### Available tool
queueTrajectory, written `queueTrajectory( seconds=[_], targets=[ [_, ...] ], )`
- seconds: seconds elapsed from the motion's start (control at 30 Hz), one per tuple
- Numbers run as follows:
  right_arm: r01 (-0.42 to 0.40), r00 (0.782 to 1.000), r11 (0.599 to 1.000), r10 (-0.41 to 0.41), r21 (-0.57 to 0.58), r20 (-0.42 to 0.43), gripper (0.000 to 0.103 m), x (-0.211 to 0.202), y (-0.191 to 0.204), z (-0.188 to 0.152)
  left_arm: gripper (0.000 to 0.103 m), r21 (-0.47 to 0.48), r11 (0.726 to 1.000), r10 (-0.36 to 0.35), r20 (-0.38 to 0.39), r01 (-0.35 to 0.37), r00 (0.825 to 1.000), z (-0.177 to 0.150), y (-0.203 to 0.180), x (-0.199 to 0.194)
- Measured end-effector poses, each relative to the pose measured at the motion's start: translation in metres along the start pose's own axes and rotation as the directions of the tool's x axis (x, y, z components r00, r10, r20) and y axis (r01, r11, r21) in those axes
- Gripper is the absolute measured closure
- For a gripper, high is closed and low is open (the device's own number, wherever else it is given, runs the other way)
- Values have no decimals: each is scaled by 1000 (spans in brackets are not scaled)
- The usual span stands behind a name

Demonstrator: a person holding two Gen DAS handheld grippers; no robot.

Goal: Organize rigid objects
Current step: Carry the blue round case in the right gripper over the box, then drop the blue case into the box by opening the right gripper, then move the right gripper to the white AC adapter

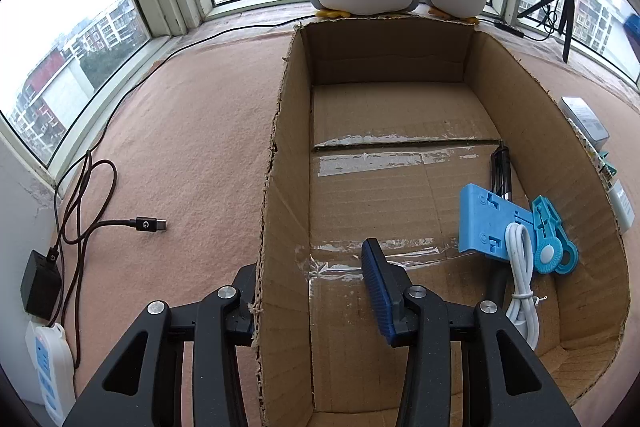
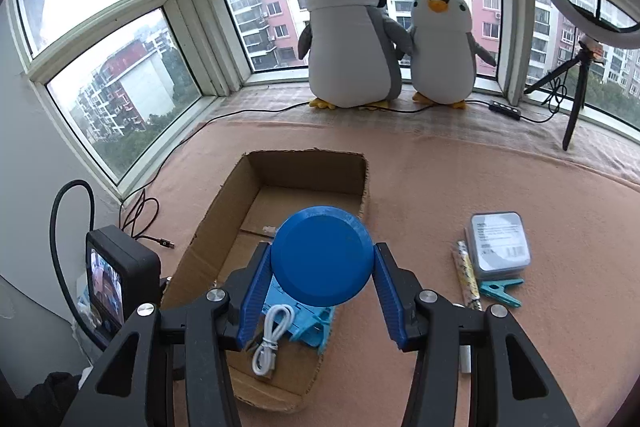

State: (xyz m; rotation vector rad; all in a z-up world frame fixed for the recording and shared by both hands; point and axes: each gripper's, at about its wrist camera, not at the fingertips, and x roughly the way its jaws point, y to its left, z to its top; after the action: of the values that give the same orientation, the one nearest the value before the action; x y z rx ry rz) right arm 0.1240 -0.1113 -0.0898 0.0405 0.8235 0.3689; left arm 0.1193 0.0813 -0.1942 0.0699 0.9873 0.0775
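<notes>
An open cardboard box (image 1: pixel 288 155) (image 2: pixel 224 203) lies on the pink mat. My left gripper (image 1: pixel 308 283) straddles its left wall: one finger is outside, hidden behind the cardboard, and the blue-padded finger (image 1: pixel 378 295) is inside, clear of the wall. Inside lie a light blue plastic plate (image 1: pixel 486 223) (image 2: pixel 308 323), a teal clip piece (image 1: pixel 554 243), a coiled white cable (image 1: pixel 520 275) (image 2: pixel 268 343) and a black pen (image 1: pixel 500 171). My right gripper (image 2: pixel 323 251) is shut on a round dark blue disc (image 2: pixel 322 257), held above the box's near right part.
Right of the box lie a clear case (image 2: pixel 500 247), a yellow patterned stick (image 2: pixel 466 277) and a teal clothespin (image 2: pixel 500 289). Left of it are a USB cable (image 1: pixel 146 224), a black charger (image 1: pixel 40 287) and a power strip (image 1: pixel 48 367). Two plush penguins (image 2: pixel 352 39) and a ring-light tripod (image 2: pixel 576 99) stand by the window.
</notes>
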Motion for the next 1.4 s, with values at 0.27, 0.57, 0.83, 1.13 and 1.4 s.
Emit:
queueTrajectory(
  seconds=[0.27,0.57,0.83,1.13,1.4],
  targets=[
    [0,999,1000,-1,-26,-41,57,46,24,15,58,-6,1000,-3,2,3,1000,0,0,0],
    [7,996,999,-11,-45,-88,57,78,35,18,58,-14,1000,-6,5,6,1000,-1,0,-1],
    [10,993,998,-18,-63,-120,56,88,38,17,58,-18,1000,-11,7,11,1000,-2,1,-1],
    [3,994,999,-8,-49,-111,56,79,35,20,58,-25,1000,-15,9,15,1000,-1,2,-1],
    [-20,993,999,16,-32,-115,56,72,35,20,58,-21,1000,-12,10,12,1000,-2,1,-1]
  ],
)
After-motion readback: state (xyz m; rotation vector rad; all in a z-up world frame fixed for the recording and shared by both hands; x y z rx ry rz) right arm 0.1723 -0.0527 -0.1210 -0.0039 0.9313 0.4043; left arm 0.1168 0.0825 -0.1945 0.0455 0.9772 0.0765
